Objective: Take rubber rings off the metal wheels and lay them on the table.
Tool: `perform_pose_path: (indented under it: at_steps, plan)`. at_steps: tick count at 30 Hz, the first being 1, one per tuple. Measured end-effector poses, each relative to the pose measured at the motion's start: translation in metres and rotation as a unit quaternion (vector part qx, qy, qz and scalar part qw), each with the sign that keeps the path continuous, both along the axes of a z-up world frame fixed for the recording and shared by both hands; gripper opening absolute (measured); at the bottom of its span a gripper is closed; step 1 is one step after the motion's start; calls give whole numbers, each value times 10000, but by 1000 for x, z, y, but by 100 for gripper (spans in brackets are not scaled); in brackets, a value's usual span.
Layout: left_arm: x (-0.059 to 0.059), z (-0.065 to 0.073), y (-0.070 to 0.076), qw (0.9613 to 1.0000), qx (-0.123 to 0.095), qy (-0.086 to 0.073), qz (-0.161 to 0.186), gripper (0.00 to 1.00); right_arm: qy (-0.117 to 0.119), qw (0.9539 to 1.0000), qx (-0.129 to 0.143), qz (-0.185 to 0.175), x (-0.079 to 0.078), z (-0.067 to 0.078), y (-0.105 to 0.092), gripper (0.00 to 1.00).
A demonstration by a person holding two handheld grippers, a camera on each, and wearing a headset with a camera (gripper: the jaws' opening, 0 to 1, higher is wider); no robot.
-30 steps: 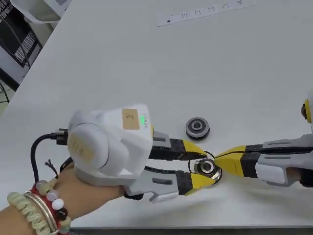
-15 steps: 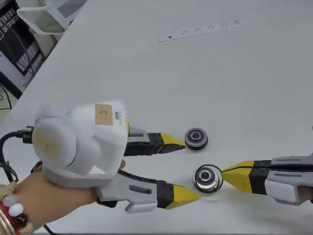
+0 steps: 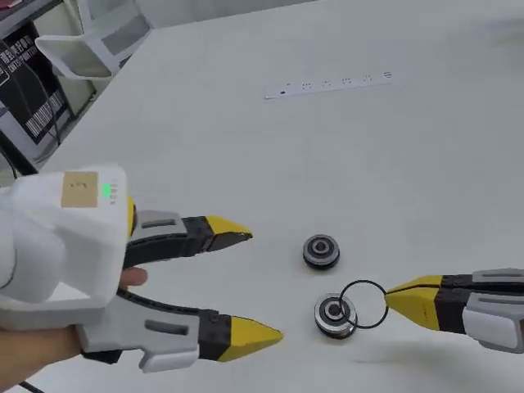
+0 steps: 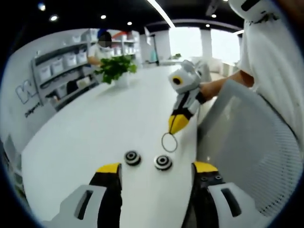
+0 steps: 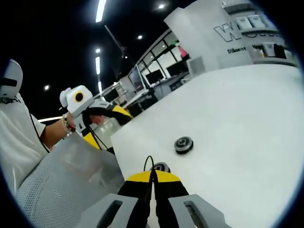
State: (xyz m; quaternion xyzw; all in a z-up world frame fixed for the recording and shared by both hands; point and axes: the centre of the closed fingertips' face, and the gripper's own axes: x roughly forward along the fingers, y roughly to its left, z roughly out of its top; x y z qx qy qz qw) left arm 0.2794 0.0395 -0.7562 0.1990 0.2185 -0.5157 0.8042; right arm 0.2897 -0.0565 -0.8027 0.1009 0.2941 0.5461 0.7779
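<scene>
Right now your right gripper (image 3: 389, 297) has its jaws pressed together on the rubber ring (image 3: 362, 282). It pinches the ring at one edge, so the thin black loop stands out from the yellow tips. The loop is off the near wheel (image 3: 334, 313) and only overlaps that wheel's upper right side in the head view. Whether the loop's lower edge touches the desk (image 3: 246, 147) I can't tell from these angles. The far wheel (image 3: 321, 251) lies flat just beyond the near one, close to it but apart, and is dark around its rim. Your left gripper (image 3: 265, 286) is to the left of both wheels, its jaws spread wide with nothing between them (its own view frames the two wheels side by side above the jaw tips). A white power strip (image 3: 336, 83) lies well apart from all this, farther up the desk.
</scene>
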Motion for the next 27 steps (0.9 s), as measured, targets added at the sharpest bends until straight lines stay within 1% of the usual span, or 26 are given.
perform_pose_path:
  at_steps: [3, 5, 7, 9, 13, 15, 16, 17, 21, 24, 27]
  plan:
    - [-1, 9, 10, 9998, -85, -66, 188, 65, -77, 10000, -11, -2, -1, 8, -1, 0]
    - [-2, 16, 17, 9991, -154, -175, 345, 68, -128, 9999, -6, 11, -2, 13, -2, 0]
    - [-3, 22, 22, 9980, -255, -250, 514, 72, -196, 9998, -28, 34, -2, 18, -2, 0]
    - [-6, 26, 27, 9972, -306, -300, 607, 75, -243, 9997, -52, 51, -3, 22, -2, 0]
    - [-12, 29, 44, 9950, -329, -371, 864, 78, -326, 9993, -109, 115, -7, 27, -2, 0]
    - [-15, 27, 53, 9937, -323, -349, 1019, 79, -359, 9991, -157, 154, -9, 28, -1, 0]
    - [-16, 27, 55, 9934, -322, -344, 1043, 79, -378, 9990, -178, 180, -11, 29, -1, 0]
    - [-18, 24, 62, 9924, -311, -294, 1150, 80, -387, 9989, -187, 201, -12, 30, 0, 0]
    - [-26, 20, 75, 9901, -319, -233, 1344, 82, -402, 9986, -147, 299, -15, 36, 6, 0]
    - [-31, 17, 80, 9888, -334, -188, 1446, 83, -449, 9980, -191, 404, -18, 38, 8, 0]
    - [-36, 13, 85, 9870, -307, -150, 1570, 84, -522, 9969, -270, 514, -15, 39, 12, 0]
